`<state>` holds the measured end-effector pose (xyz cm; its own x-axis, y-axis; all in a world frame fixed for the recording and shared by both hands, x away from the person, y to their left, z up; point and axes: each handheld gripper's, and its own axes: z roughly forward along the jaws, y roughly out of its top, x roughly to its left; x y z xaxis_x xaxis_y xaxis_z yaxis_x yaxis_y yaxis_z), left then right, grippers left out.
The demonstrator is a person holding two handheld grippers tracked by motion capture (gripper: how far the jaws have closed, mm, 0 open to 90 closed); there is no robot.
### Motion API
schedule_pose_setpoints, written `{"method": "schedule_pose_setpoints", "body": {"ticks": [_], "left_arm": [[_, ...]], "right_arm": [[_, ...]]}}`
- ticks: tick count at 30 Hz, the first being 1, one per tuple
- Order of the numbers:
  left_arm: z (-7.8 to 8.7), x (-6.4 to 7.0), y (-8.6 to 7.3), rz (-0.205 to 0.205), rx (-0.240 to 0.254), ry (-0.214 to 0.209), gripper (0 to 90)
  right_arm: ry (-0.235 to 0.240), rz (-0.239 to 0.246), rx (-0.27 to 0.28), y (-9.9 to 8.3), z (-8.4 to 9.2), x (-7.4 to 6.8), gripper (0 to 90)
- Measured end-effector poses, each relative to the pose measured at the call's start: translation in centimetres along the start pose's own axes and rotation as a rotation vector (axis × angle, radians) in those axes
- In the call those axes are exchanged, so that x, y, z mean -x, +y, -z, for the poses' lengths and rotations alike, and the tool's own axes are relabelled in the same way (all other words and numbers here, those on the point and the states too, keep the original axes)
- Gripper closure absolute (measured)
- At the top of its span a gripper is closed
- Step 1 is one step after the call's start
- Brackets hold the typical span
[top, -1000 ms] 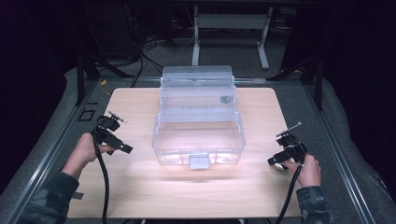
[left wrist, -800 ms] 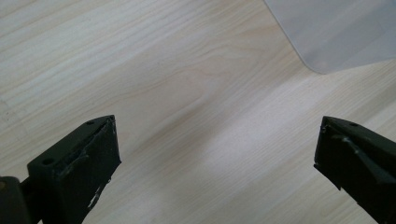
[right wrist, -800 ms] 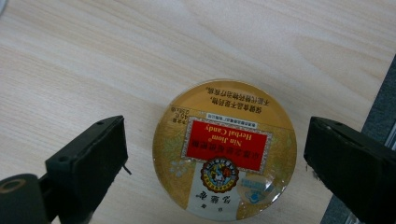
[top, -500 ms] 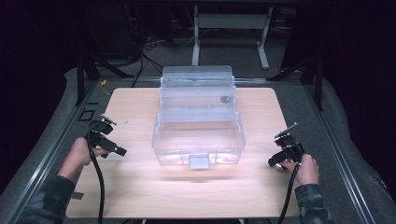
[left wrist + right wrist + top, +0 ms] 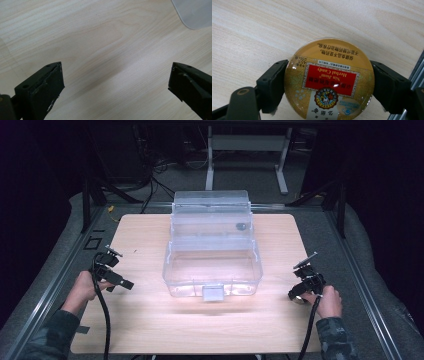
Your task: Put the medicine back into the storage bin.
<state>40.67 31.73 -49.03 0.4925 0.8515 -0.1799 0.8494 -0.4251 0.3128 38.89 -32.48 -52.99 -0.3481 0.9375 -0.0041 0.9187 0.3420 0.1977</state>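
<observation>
Right gripper view: a round yellow tin of Nin Jiom herbal candy (image 5: 329, 82) lies flat on the pale wooden worktop (image 5: 262, 30), its label upside down to this camera, and the right tool (image 5: 329, 87) has its two black jaws against the tin's opposite sides. These jaws have just been closing and now appear to touch the tin's rim on both sides, most likely to lift it toward the box. In the high view the right tool (image 5: 306, 282) sits low at the worktop's right edge, near a clear plastic storage box (image 5: 212, 265) that stands in the middle with its lid (image 5: 210, 212) tipped up at the back, ready to receive something. The left tool (image 5: 116, 277) hovers on the box's other side; in the left gripper view its jaws stand wide apart with nothing between them, waiting over bare wood.
</observation>
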Motion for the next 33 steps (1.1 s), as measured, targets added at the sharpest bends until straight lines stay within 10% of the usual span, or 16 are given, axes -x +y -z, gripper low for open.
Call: {"method": "schedule_pose_setpoints", "body": {"ticks": [33], "left_arm": [[0.3,-0.9,0.0,0.002,-0.016,0.028,0.2]], "right_arm": [[0.01,0.122,0.056,2.5,6.0,-2.3,20.1]]}}
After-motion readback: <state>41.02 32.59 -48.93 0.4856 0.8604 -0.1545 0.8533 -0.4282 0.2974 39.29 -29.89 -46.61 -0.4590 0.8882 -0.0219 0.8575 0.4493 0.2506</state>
